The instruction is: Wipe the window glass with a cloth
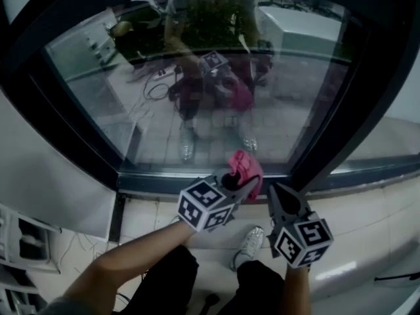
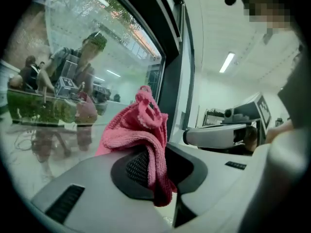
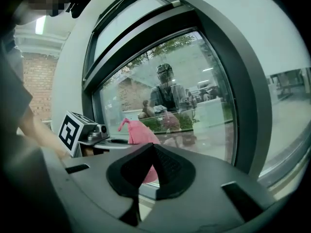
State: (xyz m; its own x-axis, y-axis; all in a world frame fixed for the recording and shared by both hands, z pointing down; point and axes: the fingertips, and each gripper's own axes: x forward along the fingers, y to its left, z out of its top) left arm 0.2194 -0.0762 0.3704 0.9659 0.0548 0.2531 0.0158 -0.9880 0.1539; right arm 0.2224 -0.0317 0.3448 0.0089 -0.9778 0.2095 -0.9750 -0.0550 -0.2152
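Dark-framed window glass (image 1: 216,90) fills the scene. The pink cloth (image 1: 244,166) sits bunched at its lower edge, pinched in the left gripper (image 1: 237,184), probably so a loose wad faces the glass. Just right of it, the right gripper (image 1: 279,199) is closed on nothing. Reflections hide whether the cloth touches the glass.

Head view looks down; both gripper views face the window glass (image 1: 289,104).
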